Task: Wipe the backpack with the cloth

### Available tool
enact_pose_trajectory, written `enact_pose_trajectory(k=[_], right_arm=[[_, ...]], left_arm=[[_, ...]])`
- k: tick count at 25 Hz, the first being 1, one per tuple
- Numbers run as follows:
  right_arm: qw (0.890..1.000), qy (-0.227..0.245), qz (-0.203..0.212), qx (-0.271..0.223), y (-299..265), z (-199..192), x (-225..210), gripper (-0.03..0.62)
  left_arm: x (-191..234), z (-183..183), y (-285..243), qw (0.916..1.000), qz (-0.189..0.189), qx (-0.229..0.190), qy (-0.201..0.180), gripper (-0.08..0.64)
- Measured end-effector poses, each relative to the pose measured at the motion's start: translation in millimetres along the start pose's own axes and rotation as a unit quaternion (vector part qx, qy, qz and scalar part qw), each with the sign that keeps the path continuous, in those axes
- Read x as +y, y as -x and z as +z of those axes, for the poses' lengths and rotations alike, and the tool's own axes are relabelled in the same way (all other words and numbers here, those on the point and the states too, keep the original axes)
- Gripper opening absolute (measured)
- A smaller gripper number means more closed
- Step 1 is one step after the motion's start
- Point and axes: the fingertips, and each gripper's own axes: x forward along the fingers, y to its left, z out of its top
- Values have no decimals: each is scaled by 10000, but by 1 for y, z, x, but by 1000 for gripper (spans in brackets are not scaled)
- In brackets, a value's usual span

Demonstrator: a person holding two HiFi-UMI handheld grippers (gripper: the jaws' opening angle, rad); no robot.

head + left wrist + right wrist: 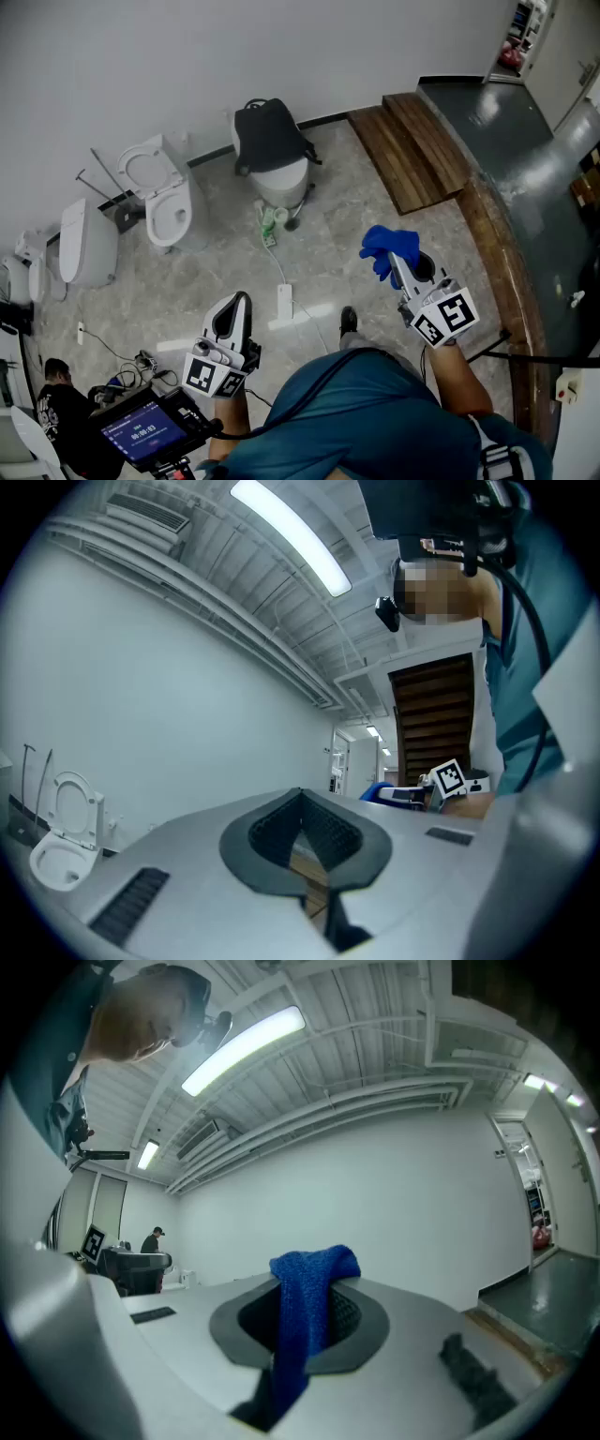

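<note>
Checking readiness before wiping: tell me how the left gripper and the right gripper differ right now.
Load: the right gripper is shut on the blue cloth; the left gripper is shut on nothing.
Position: in the head view the right gripper is further forward, while the left gripper sits lower in the picture.
Shared: both point away from the person, and neither touches the black backpack resting on a white toilet.

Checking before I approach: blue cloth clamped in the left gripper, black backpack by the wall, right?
No: the blue cloth is clamped in the right gripper, as the right gripper view shows. The black backpack is by the wall.
</note>
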Motion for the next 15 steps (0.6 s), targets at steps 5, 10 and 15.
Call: enact_pose_trajectory(k=[5, 10, 15], right_arm=[[9999, 102, -80, -101, -20, 22, -39, 29], [9996, 16, 164, -237, -112, 23, -103, 29], [9993, -109, 322, -172, -170, 16, -124, 28]], left_arm=[[-3, 29, -63, 9988, -314, -349, 103, 2], [33, 9, -150, 9996, -231, 67, -132, 2], [74, 13, -190, 9997, -92, 97, -226, 2]])
